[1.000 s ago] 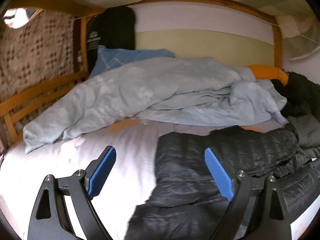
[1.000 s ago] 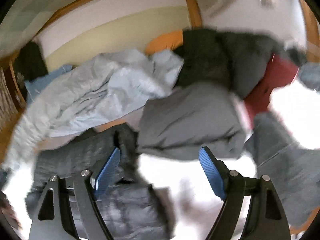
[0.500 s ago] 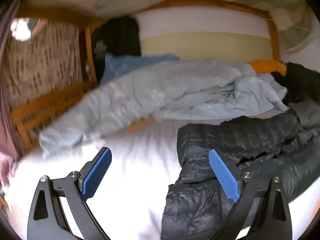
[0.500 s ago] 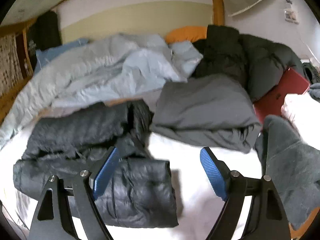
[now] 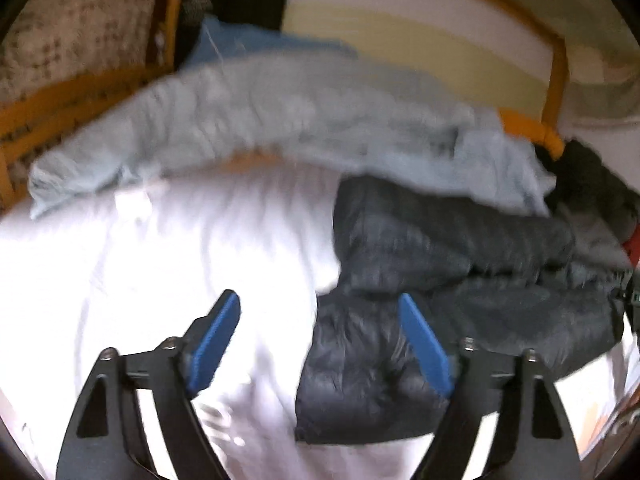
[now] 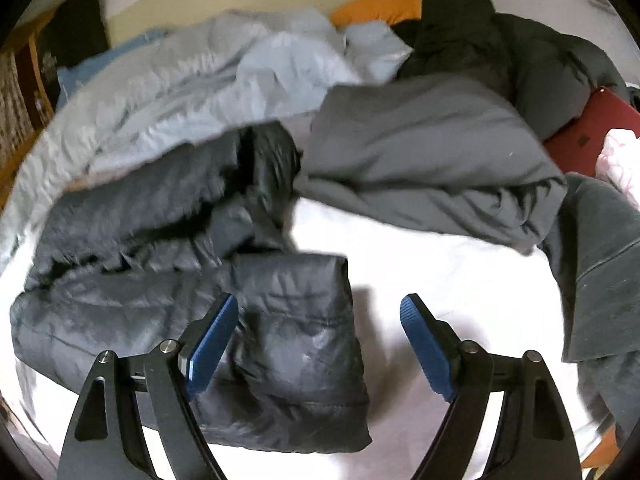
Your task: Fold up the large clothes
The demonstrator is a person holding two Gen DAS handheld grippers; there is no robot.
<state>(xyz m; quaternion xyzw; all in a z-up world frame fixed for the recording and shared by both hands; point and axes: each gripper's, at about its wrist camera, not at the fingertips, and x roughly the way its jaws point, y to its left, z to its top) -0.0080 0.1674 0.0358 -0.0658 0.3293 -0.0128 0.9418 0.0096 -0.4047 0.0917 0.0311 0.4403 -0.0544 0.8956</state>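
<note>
A black quilted puffer jacket (image 5: 460, 272) lies crumpled on the white bed sheet (image 5: 160, 264); it also shows in the right wrist view (image 6: 160, 288), one sleeve (image 6: 304, 344) stretched toward the camera. My left gripper (image 5: 320, 340) is open and empty above the jacket's left edge, its right finger over the fabric. My right gripper (image 6: 318, 344) is open and empty, hovering over the sleeve end, its left finger over the jacket and its right finger over the bare sheet (image 6: 460, 272).
A light blue duvet (image 5: 280, 120) is heaped along the back of the bed. A grey garment (image 6: 432, 160), a black coat (image 6: 520, 48), a red item (image 6: 588, 132) and a dark grey garment (image 6: 600, 264) lie to the right. A wooden bed frame (image 5: 60, 100) runs along the left.
Both grippers have dropped closer to the bed and tilted down toward the jacket. The left view has swung so the jacket sits further right. Both stay open.
</note>
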